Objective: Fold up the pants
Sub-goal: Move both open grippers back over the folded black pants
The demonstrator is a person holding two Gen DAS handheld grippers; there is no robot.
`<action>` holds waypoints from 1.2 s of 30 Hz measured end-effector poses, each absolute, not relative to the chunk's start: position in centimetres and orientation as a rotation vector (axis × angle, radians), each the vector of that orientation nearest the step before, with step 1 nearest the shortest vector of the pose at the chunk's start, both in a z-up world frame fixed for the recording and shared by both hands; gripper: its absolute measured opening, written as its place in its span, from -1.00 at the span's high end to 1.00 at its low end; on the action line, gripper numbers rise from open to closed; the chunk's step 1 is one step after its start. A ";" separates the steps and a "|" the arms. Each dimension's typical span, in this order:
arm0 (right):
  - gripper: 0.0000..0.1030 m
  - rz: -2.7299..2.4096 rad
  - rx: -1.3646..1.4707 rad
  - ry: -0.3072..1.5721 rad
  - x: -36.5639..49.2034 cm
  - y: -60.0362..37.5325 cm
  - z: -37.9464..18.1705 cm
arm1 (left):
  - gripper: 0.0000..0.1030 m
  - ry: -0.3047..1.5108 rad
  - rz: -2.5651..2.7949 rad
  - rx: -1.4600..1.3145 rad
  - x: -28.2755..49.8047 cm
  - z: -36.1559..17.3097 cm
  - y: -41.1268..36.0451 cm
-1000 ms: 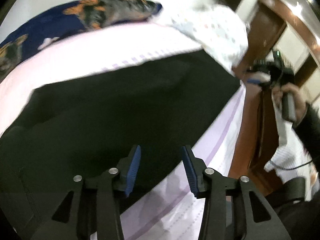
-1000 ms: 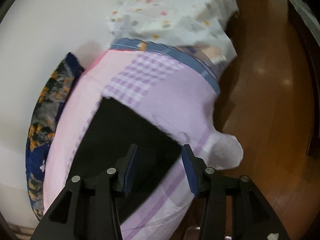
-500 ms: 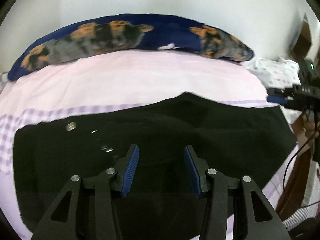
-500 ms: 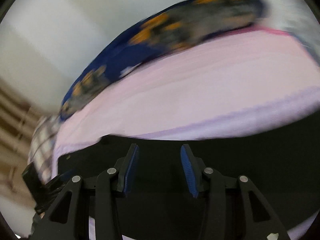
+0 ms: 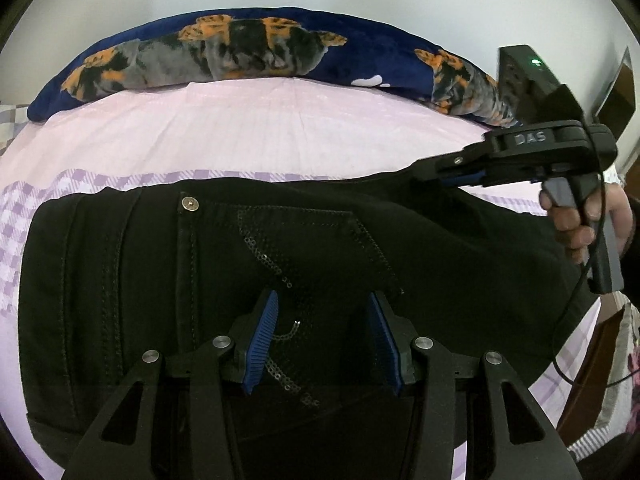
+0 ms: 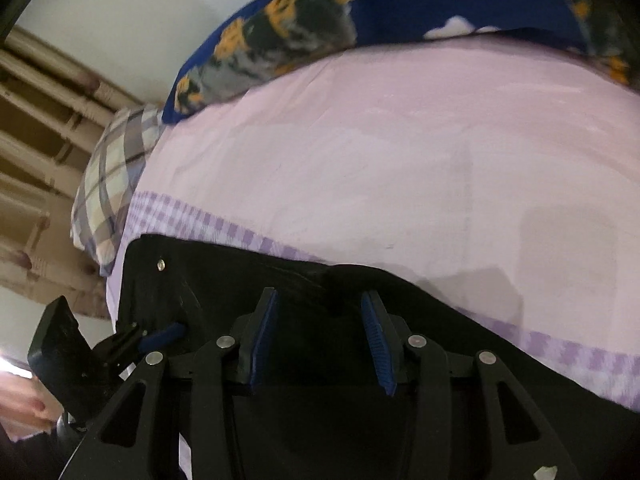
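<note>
Black pants (image 5: 160,280) lie spread across a pink bed sheet (image 5: 260,132), with a sequinned pocket and a metal button (image 5: 189,203) facing up. My left gripper (image 5: 323,340) is open just above the pocket, holding nothing. My right gripper (image 6: 320,340) is open over the far edge of the pants (image 6: 360,420). In the left wrist view the right gripper (image 5: 448,172) reaches in from the right at that far edge. In the right wrist view the left gripper (image 6: 160,336) shows at the lower left.
A dark blue blanket with orange and grey print (image 5: 260,48) lies along the far side against a white wall. A plaid pillow (image 6: 108,176) sits at the bed's left end, beside a wooden headboard (image 6: 36,128). The sheet has a purple checked band (image 5: 24,216).
Both grippers have swung in from the bed's side to face across it and moved low over the pants. The right gripper now sits at the far edge. Both stay open.
</note>
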State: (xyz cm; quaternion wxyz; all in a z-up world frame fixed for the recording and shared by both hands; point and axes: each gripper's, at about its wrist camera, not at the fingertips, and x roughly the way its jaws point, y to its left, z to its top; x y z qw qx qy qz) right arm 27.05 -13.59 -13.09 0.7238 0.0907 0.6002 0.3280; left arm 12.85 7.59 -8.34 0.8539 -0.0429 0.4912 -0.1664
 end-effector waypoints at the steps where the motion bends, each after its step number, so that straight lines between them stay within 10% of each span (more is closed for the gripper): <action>1: 0.77 0.721 0.184 1.316 26.9 -13.4 -13.0 | 0.06 1.033 -0.353 -0.093 13.0 -8.4 7.6; 36: 0.33 0.083 0.326 1.109 16.9 -36.5 -12.7 | 0.06 1.040 -0.604 0.027 18.6 -8.4 -6.6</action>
